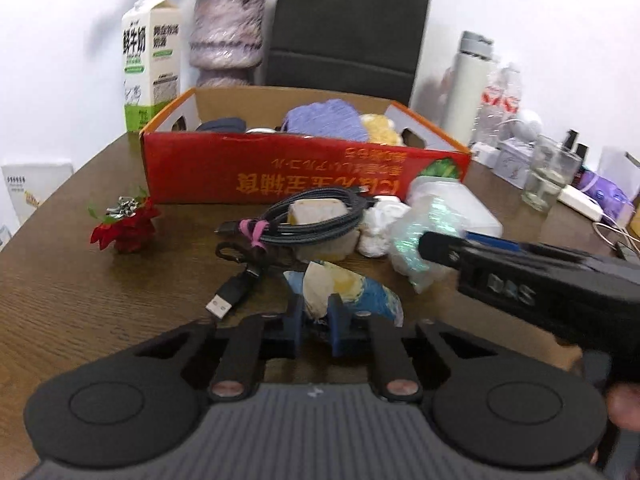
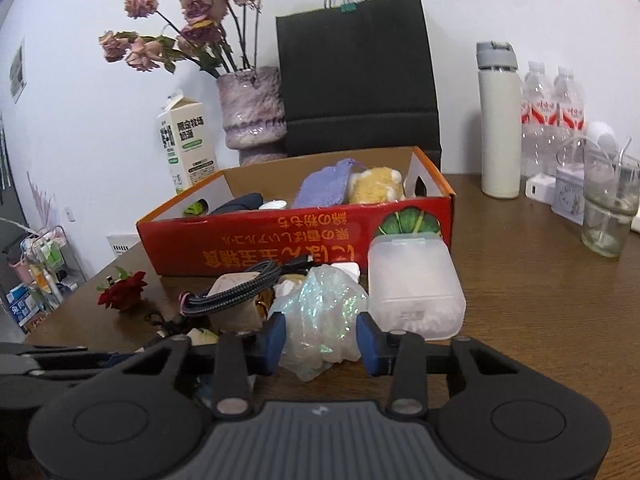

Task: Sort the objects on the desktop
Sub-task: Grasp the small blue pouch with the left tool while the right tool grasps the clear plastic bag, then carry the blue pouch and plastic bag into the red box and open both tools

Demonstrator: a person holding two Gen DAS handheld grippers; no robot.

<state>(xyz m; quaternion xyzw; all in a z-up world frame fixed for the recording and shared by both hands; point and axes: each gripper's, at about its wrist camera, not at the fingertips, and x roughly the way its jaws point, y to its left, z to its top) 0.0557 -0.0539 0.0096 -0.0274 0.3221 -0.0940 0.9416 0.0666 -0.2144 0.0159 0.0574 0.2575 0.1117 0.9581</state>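
Note:
My left gripper [image 1: 316, 322] is shut on a crumpled blue, white and yellow wrapper [image 1: 348, 286] low over the brown table [image 1: 80, 280]. My right gripper [image 2: 322, 340] is open, its blue pads on either side of a crumpled iridescent clear plastic wrap [image 2: 320, 312]; I cannot tell whether they touch it. The wrap also shows in the left wrist view [image 1: 420, 236], with the right gripper's body coming in from the right. A red cardboard box [image 1: 304, 176] [image 2: 296, 240] stands behind, holding a purple cloth [image 2: 324, 188] and a yellow plush toy [image 2: 376, 188].
A coiled black cable with a pink tie [image 1: 304, 220] lies on a beige block; a USB plug [image 1: 220, 304] lies loose. A red flower [image 1: 124, 228], frosted plastic box [image 2: 412, 288], white tissue [image 1: 380, 224], milk carton [image 1: 152, 60], vase [image 2: 254, 112], black bag [image 2: 356, 80], flask [image 2: 500, 120], bottles and a glass [image 2: 608, 208] surround them.

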